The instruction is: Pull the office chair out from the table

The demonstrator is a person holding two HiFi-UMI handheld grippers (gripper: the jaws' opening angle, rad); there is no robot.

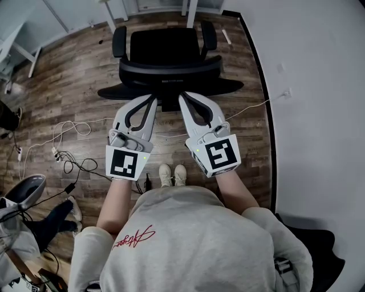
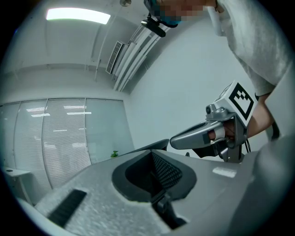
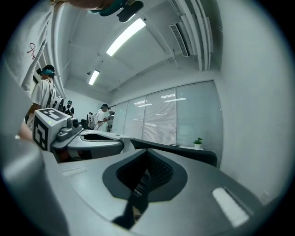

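The black office chair point(image 1: 165, 48) stands on the wood floor straight ahead of me, its curved backrest point(image 1: 170, 67) turned toward me. Both grippers point level at it, side by side. My left gripper point(image 1: 153, 98) has its tips just before the backrest and is shut, with nothing visible between its jaws. My right gripper point(image 1: 183, 97) sits close beside it, also shut with nothing visible between its jaws. In the left gripper view the shut left gripper point(image 2: 154, 161) fills the foreground, the chair's dark top edge point(image 2: 152, 146) behind it. The right gripper view shows the right gripper point(image 3: 145, 159) and that same edge point(image 3: 184, 151).
White table legs point(image 1: 191, 11) stand just beyond the chair. A white wall point(image 1: 319, 85) runs along the right. Loose cables point(image 1: 68, 142) lie on the floor at left, with another person point(image 1: 34, 217) at lower left. My shoes point(image 1: 172, 174) are below the grippers.
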